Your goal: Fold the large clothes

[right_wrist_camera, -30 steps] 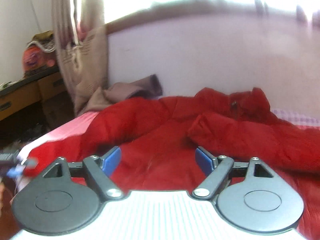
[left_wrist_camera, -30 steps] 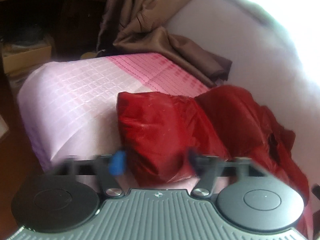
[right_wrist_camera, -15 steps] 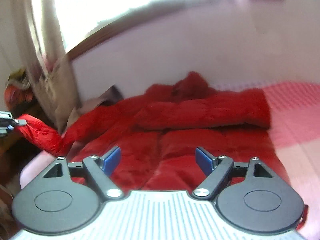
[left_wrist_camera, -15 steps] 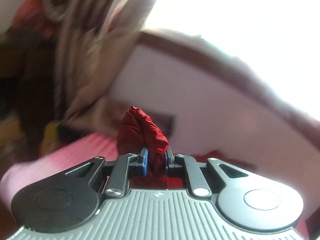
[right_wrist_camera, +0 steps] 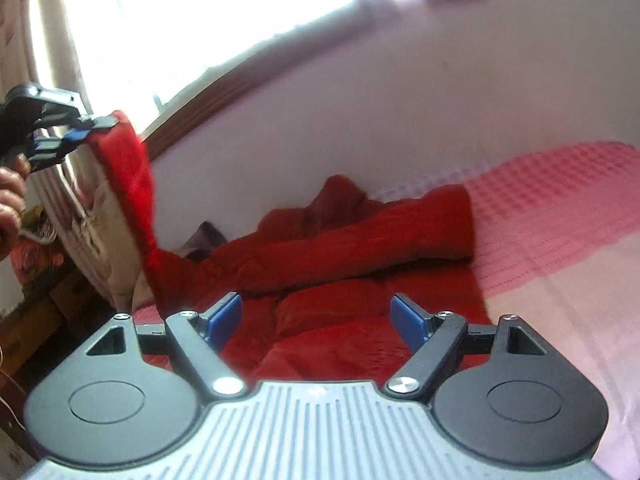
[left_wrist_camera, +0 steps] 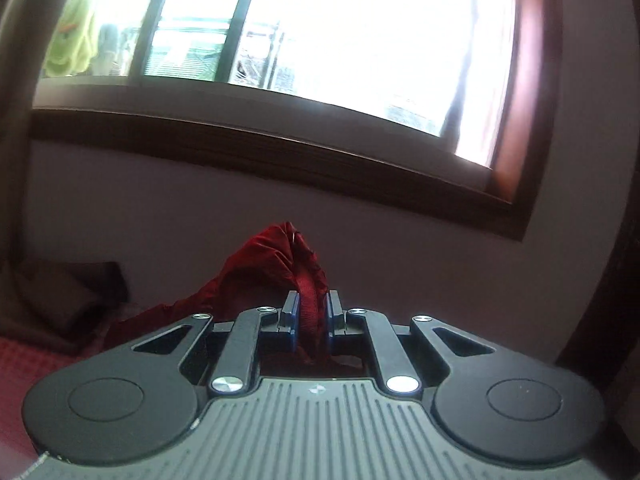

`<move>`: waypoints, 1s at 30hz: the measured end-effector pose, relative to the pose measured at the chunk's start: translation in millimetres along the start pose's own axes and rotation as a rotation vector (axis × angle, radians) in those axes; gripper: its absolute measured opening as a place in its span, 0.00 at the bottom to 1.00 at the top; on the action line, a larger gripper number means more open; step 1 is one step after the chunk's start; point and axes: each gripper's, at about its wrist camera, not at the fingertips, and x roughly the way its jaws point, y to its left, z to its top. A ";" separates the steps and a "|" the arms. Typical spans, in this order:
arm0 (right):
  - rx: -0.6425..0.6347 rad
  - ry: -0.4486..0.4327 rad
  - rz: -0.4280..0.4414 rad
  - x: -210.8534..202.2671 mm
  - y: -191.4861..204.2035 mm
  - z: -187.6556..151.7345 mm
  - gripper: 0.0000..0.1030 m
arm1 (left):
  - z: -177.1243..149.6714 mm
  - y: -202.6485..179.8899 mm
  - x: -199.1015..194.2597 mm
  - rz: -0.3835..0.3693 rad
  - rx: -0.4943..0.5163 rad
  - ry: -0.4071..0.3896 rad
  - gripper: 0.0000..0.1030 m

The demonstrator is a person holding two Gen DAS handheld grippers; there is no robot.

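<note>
We pinch the red jacket's [right_wrist_camera: 360, 280] sleeve in our left tongs [left_wrist_camera: 311, 316], lifting it clear of the bed [right_wrist_camera: 560, 220] to fold across, while our right tongs [right_wrist_camera: 316, 316] hang spread and empty.

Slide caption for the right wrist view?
Left gripper lifts a sleeve of the red jacket off the bed; right gripper open.

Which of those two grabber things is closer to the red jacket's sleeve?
Left. The left gripper is clamped on the sleeve, lifting it; the right gripper hovers open above the jacket's body.
</note>
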 end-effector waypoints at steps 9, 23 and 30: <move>0.068 -0.003 -0.006 -2.3 -36.7 -4.4 0.79 | -64.5 -54.6 104.3 -0.099 0.057 0.143 0.00; -0.109 0.056 0.079 79.5 -22.5 60.7 0.81 | -142.7 49.8 59.6 0.100 0.035 0.087 0.99; -0.154 0.301 -0.010 221.6 -18.0 69.7 0.66 | -204.7 129.7 59.3 0.263 -0.032 0.180 0.98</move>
